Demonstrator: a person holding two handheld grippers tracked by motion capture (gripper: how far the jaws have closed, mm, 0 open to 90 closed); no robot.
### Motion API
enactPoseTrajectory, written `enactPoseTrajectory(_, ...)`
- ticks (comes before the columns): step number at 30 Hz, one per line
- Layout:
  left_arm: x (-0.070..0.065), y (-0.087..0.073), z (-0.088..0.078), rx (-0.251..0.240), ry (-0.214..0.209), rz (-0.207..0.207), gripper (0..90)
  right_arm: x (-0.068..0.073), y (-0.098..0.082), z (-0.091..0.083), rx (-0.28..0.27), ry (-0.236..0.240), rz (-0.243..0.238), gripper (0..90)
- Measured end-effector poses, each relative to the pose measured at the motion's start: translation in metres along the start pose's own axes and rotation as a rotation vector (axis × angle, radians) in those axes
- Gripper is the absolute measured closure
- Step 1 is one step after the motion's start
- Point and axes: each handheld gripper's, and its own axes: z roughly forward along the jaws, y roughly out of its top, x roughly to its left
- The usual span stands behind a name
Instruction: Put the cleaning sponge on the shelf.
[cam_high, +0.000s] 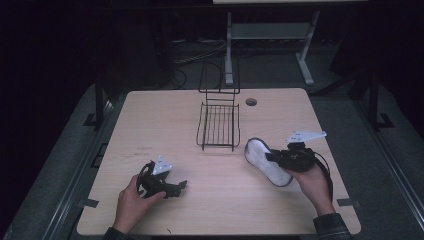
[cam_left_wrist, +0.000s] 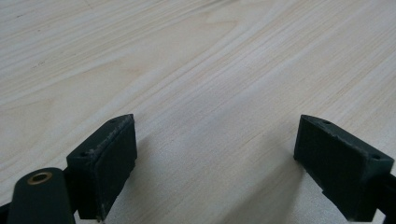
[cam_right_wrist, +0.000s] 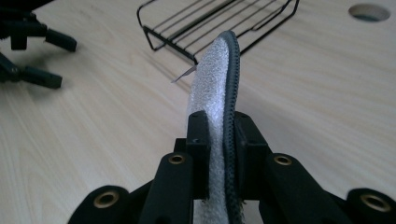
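**Insole pinched by right gripper beside the rack**

High view: the right gripper (cam_high: 272, 156) holds a white insole (cam_high: 265, 161) above the table (cam_high: 165, 115), near a black wire rack (cam_high: 218, 125). The left gripper (cam_high: 181, 186) rests well apart.

Left gripper view: jaws spread over bare wood.

Right gripper view: jaws clamp the fleecy, dark-edged insole (cam_right_wrist: 215, 79) edgewise; rack (cam_right_wrist: 219, 21) and a table hole (cam_right_wrist: 369, 12) lie beyond.

High view overhead; gripper views close above table (cam_high: 165, 125)

Left hand-held gripper (cam_left_wrist: 215, 154) jaws apart; right hand-held gripper (cam_right_wrist: 219, 140) clamped (low over table).
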Motion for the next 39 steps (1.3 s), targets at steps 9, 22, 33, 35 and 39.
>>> enactPoseTrajectory(9,0.000,0.000,0.000,0.002,0.000,0.004,12.4,-0.001,0.016,0.000,-0.036,-0.006,-0.014,78.7)
enactPoseTrajectory(22,0.000,0.000,0.000,0.003,0.001,0.005,12.4,-0.001,0.041,0.008,-0.095,0.000,-0.024,78.6)
enactPoseTrajectory(33,0.000,0.000,0.000,0.006,0.000,0.001,12.4,-0.003,0.063,0.022,-0.113,0.000,-0.028,78.5)
enactPoseTrajectory(35,0.000,0.000,0.000,0.004,0.000,0.001,12.4,-0.003,0.069,0.024,-0.117,0.002,-0.025,78.5)
enactPoseTrajectory(39,0.000,0.000,-0.001,0.007,-0.001,0.004,12.4,-0.003,0.077,0.029,-0.122,0.002,-0.028,78.4)
